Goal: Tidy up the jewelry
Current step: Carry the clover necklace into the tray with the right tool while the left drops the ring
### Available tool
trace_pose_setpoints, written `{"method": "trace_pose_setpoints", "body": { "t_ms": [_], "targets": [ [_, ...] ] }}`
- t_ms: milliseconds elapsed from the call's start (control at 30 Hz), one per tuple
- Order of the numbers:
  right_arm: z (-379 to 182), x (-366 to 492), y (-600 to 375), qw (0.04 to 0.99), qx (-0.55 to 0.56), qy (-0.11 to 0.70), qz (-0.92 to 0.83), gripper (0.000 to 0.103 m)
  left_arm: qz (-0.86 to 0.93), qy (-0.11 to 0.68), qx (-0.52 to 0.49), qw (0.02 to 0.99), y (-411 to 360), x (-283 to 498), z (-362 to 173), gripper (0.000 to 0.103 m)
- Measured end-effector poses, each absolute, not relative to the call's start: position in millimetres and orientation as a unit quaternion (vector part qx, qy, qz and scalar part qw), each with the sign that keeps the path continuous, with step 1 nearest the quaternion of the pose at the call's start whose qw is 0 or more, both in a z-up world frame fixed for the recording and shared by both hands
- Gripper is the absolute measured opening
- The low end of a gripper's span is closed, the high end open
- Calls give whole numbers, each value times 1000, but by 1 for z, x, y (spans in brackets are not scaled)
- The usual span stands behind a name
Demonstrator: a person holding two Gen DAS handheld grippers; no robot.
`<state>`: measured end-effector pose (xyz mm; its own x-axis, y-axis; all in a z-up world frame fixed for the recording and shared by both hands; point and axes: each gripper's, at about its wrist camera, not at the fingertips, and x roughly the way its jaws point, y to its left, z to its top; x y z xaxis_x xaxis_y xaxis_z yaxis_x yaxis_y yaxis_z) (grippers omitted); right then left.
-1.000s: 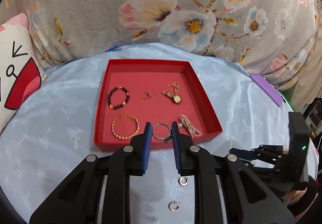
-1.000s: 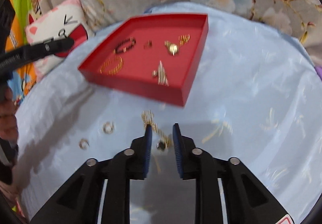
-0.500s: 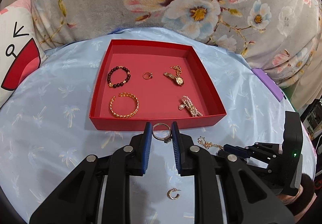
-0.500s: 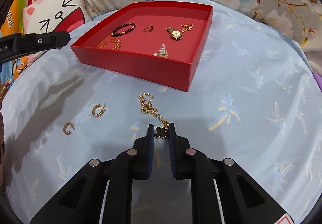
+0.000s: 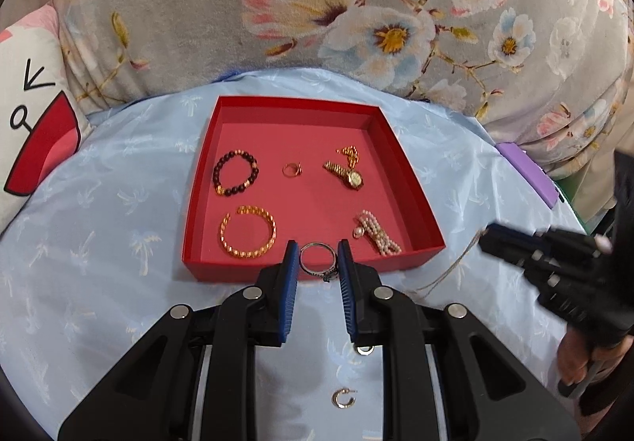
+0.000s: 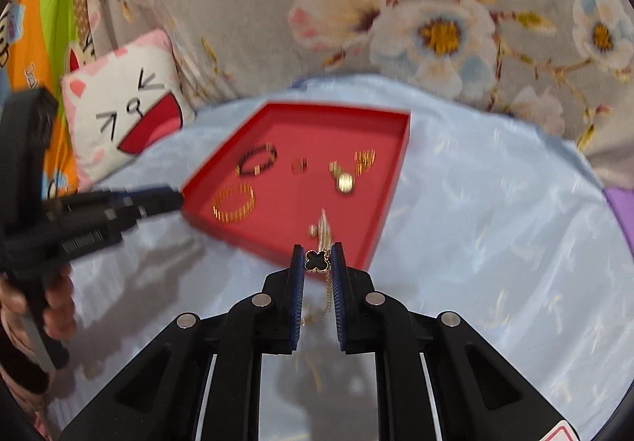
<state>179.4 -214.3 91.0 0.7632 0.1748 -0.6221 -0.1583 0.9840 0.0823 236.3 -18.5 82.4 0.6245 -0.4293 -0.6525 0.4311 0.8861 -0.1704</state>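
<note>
Since half a second ago, right gripper [image 6: 317, 262] is lifting its pinched clover necklace [image 6: 316, 261] toward the red tray [image 5: 412, 187]; left gripper [image 5: 317, 262] is pinching a ring [image 5: 317, 261] over the tray's near edge, probably dropping next.

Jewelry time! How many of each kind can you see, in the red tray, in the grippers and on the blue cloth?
Bracelets: 2, beaded bracelet, gold bangle
Rings: 2, gold ring, silver ring in the left gripper
Watch: 1, gold watch
Pearl piece: 1
Necklace: 1, clover necklace in the right gripper
Earrings: 2
Total: 9
</note>
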Motion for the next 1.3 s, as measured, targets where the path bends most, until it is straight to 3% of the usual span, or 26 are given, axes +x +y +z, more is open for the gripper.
{"method": "trace_pose_setpoints", "body": {
  "t_ms": [333, 700, 767, 800, 900, 1000, 1300],
  "targets": [
    [173, 241, -216, 962, 3, 262, 71, 12, -248, 345, -4, 905, -47, 285, 113, 19],
    [119, 294, -224, 948, 32, 312, 52, 13, -227, 396, -16, 890, -65, 340, 69, 19],
    [111, 299, -223, 946, 30, 318, 49, 13, -227, 400, -17, 888, -68, 344, 64, 23],
    [108, 300, -223, 946, 31, 319, 47, 13, -225, 401, -16, 888, -69, 346, 63, 30],
    [105, 300, -225, 948, 32, 315, 44, 18, -209, 388, -19, 897, -67, 346, 63, 63],
    [108, 293, -227, 950, 36, 307, 46, 25, -199, 377, -29, 904, -59, 342, 70, 68],
    [107, 231, -228, 951, 41, 298, 70, 27, -181, 344, -25, 921, -27, 292, 93, 75]
  ]
}}
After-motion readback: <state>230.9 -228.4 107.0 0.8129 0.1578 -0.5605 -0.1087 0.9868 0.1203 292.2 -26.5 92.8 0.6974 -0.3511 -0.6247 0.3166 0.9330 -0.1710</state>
